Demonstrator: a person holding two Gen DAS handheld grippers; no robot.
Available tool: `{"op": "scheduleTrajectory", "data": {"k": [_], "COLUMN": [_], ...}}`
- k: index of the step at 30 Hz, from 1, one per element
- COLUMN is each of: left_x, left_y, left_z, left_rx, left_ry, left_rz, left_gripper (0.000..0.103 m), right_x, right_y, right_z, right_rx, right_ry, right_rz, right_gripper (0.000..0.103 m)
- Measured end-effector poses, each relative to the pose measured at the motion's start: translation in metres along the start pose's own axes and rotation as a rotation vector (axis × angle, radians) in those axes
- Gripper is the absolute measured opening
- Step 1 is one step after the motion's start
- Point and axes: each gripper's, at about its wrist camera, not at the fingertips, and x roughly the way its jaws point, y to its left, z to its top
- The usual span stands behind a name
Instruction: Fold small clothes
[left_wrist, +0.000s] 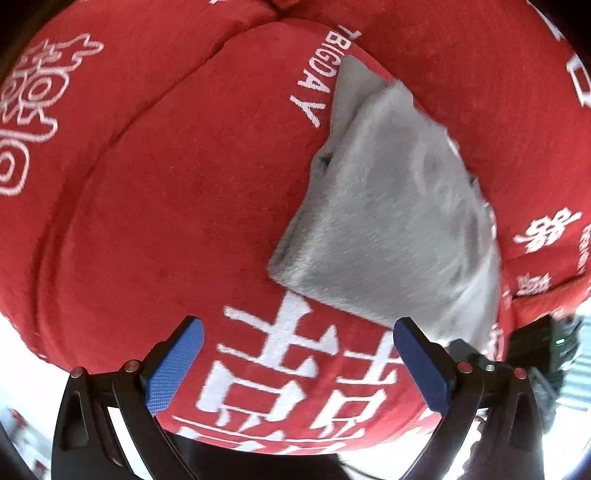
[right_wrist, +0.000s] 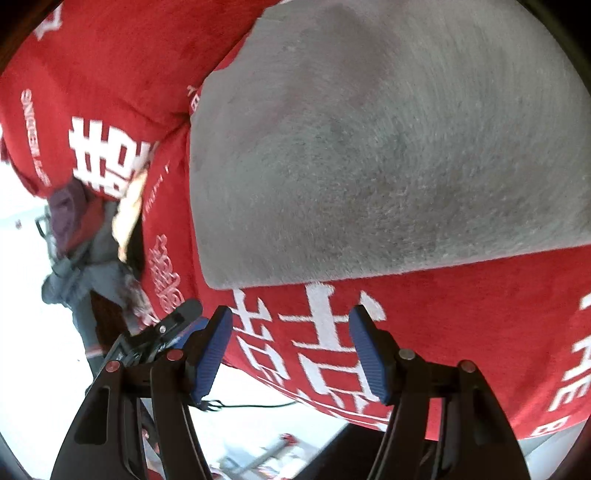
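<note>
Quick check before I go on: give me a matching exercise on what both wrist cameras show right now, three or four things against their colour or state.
Things:
1. folded cloth
2. cushion cover
3. left hand-held gripper
4. pads of the right hand-held gripper

Colour or state:
A. red with white characters
B. blue, ribbed
C. grey, fuzzy, lying on the red fabric
D. open, holding nothing

Pairs: 1-C, 2-A, 3-D, 4-B
</note>
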Motion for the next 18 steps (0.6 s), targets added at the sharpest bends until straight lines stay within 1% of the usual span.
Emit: {"op": "scheduleTrajectory", "data": {"k": [7,10,14,18], "left_x": [0.001,0.003,0.004,0.008], "left_y": [0.004,0.005,0.01,0.011], "left_z": [-0.001,-0.003,-0.006,-0.01], "left_rx": [-0.077,-0.113,-0.166,-0.234], "left_ry": [-0.014,-0.015,-0.023,-0.026], "left_rz": [-0.072,-0.118,-0.166,-0.22], "left_gripper": [0.103,0.103,0.103,0.103], "right_x": [0.028,0.038,0.04,0.041], "right_y": [-0.016,-0.02,-0.028,-0.032], "right_z": [0.008,0.01,0.012,0.007], "right_rx": [0.155,0.207,0.274,0.311], "right_ry": [-0.002,-0.019,-0.079,-0.088], "right_rz": [0.202,0.263,0.311,0.334], "right_gripper": [0.069,0.069,0.069,0.066]}}
